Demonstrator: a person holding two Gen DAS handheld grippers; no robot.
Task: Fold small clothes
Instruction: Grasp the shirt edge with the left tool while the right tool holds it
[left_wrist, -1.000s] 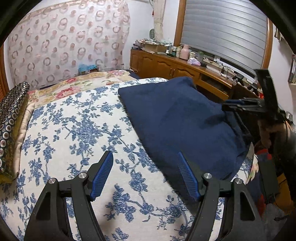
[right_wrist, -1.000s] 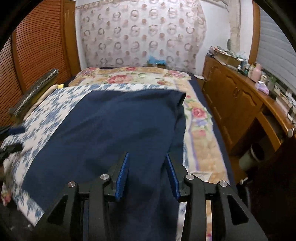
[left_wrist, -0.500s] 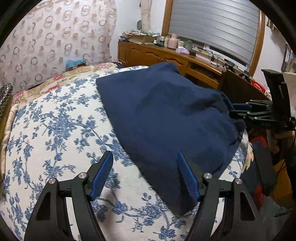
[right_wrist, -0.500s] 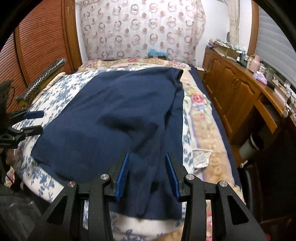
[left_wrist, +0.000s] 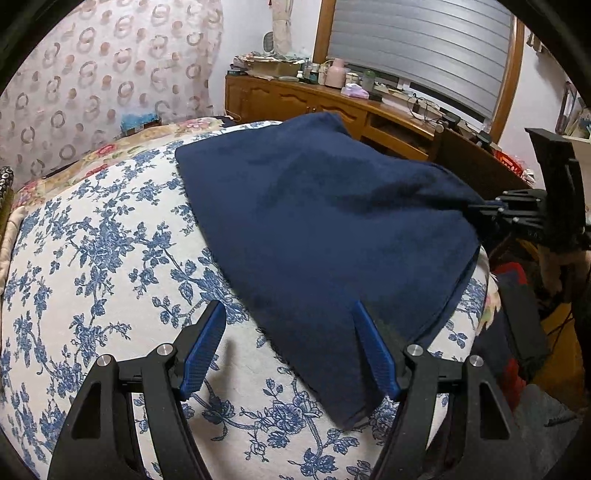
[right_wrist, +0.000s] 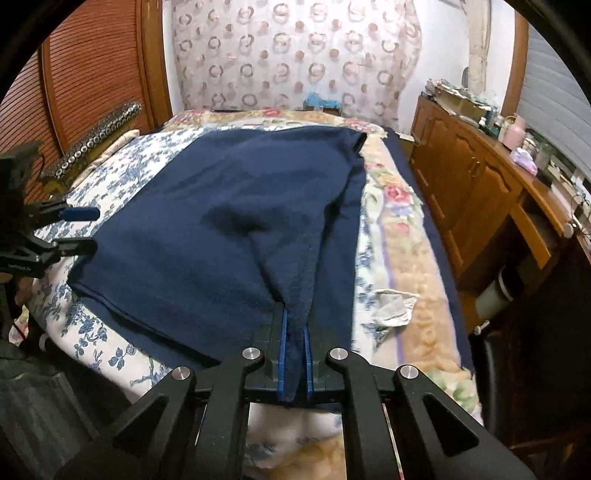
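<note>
A dark navy cloth (left_wrist: 325, 236) lies spread on the bed's blue-flowered cover (left_wrist: 92, 258). My left gripper (left_wrist: 291, 314) is open, its fingers astride the cloth's near left corner, just above it. My right gripper (right_wrist: 294, 325) is shut on the cloth's (right_wrist: 221, 229) near right corner, with fabric bunched between the blue pads. In the left wrist view the right gripper (left_wrist: 484, 210) shows at the cloth's right edge. In the right wrist view the left gripper (right_wrist: 86, 230) shows open at the cloth's left edge.
A wooden sideboard (right_wrist: 480, 192) with clutter on top runs along the bed's right side. A patterned curtain (right_wrist: 295, 51) hangs behind the bed. A crumpled pale scrap (right_wrist: 393, 306) lies on the floral blanket right of the cloth. A dark bolster (right_wrist: 99, 136) lies at far left.
My right gripper has shut on the cloth's near right corner; it was open before. My left gripper has moved toward the cloth's near left corner and stays open.
</note>
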